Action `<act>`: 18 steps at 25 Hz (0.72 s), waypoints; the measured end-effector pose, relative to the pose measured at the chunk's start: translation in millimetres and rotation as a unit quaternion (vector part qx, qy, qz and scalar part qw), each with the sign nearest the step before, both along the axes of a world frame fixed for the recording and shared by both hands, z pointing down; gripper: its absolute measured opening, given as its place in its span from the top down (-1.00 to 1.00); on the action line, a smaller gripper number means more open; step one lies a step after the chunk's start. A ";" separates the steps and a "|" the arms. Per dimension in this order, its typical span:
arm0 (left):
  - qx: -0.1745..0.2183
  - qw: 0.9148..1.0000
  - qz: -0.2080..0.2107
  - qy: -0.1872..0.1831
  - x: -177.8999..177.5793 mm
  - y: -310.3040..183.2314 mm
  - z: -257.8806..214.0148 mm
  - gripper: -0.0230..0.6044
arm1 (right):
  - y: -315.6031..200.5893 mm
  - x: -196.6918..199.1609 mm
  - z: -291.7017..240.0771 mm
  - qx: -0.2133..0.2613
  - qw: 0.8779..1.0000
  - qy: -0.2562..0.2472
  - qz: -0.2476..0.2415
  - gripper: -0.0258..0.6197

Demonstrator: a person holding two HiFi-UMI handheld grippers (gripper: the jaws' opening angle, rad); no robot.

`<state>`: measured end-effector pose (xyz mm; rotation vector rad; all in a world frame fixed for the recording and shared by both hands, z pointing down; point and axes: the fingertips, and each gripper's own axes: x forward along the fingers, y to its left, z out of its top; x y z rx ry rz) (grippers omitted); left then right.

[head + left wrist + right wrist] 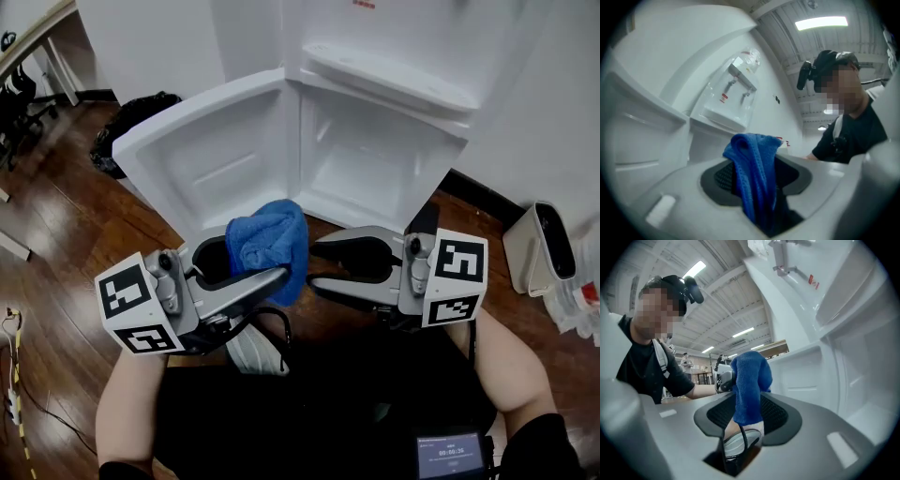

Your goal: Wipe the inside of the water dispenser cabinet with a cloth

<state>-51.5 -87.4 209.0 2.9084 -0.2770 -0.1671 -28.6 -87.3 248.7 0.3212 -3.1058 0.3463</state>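
A blue cloth [270,239] hangs bunched from my left gripper [277,274], whose jaws are shut on it. In the left gripper view the cloth [752,173] fills the gap between the dark pads [718,177] of the left gripper [754,190]. My right gripper [317,264] faces the left one, tip to tip, with its jaws open and nothing clamped. In the right gripper view the cloth [749,380] hangs just past the right gripper [740,430]. Beyond both stands the white water dispenser cabinet [375,164], its door [202,155] swung open to the left.
A black bag [131,117] lies on the wooden floor left of the door. To the right of the cabinet is a white bin [544,246]. A cable [14,375] runs along the left edge. A white shoe [253,354] shows below the grippers.
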 end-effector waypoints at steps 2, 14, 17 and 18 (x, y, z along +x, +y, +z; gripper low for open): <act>-0.002 0.999 -0.043 0.011 -14.9 -17.5 -3.1 0.32 | -16.8 13.8 -3.7 -0.011 0.999 -0.015 0.044 0.47; 0.032 0.962 -0.262 -0.076 -56.0 -75.9 16.4 0.31 | -82.2 77.1 4.4 -0.008 0.963 0.018 0.268 0.63; 0.034 0.964 -0.251 -0.085 -50.9 -72.9 19.0 0.31 | -83.5 77.8 6.5 -0.007 0.961 0.023 0.274 0.63; 0.036 0.964 -0.248 -0.087 -49.4 -71.8 19.6 0.31 | -83.3 77.4 6.4 -0.008 0.961 0.023 0.274 0.63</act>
